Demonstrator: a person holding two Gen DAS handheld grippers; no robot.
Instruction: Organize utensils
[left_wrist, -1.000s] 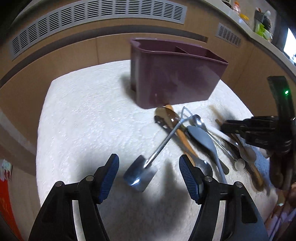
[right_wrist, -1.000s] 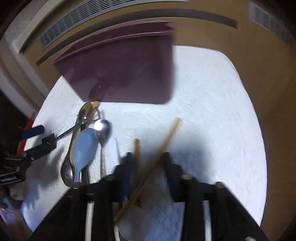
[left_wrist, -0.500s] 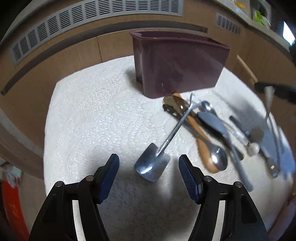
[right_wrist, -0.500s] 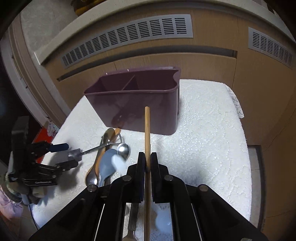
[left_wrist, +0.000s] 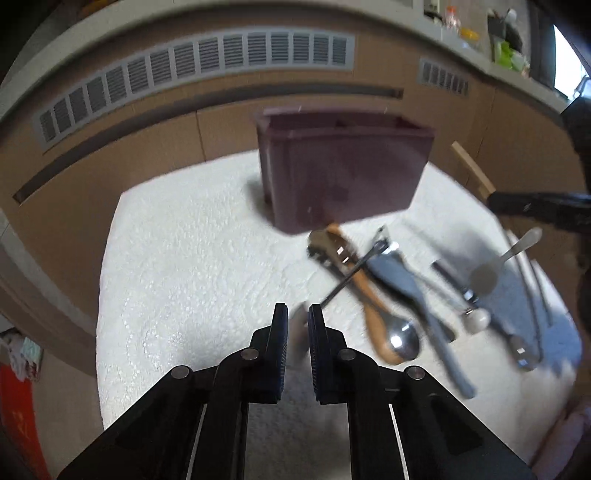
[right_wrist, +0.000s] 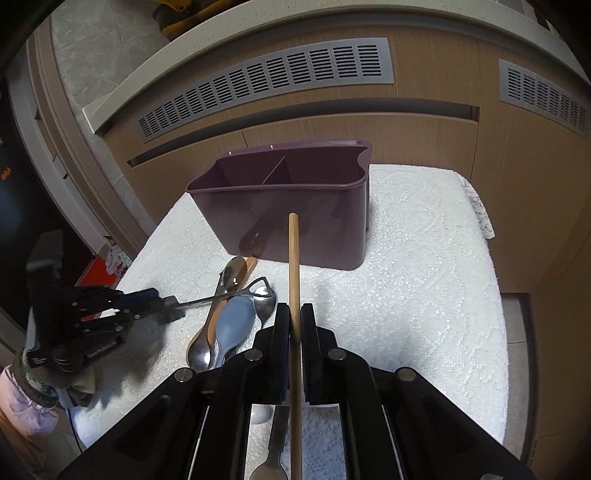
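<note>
- In the left wrist view, the left gripper (left_wrist: 297, 319) at lower centre is pinching the flat blade end of a small metal spatula (left_wrist: 349, 271); its fingers (left_wrist: 280, 332) are drawn narrow on it, while the thin handle is running up-right over the pile of spoons (left_wrist: 399, 332) on the white-clothed surface (left_wrist: 192, 266).
- At the right edge of that view, the right gripper (right_wrist: 294, 325) is showing only as a dark shape.
- In the right wrist view, the right gripper's fingers (right_wrist: 282, 332) are clamping a wooden chopstick (right_wrist: 294, 266), which is pointing toward the maroon utensil holder (right_wrist: 295, 221) at frame centre.
- Judging by this, both picks are done and the carry is in hand; next, each tool is needing lifting over the holder's rim and lowering into a compartment, avoiding the divider.
</note>
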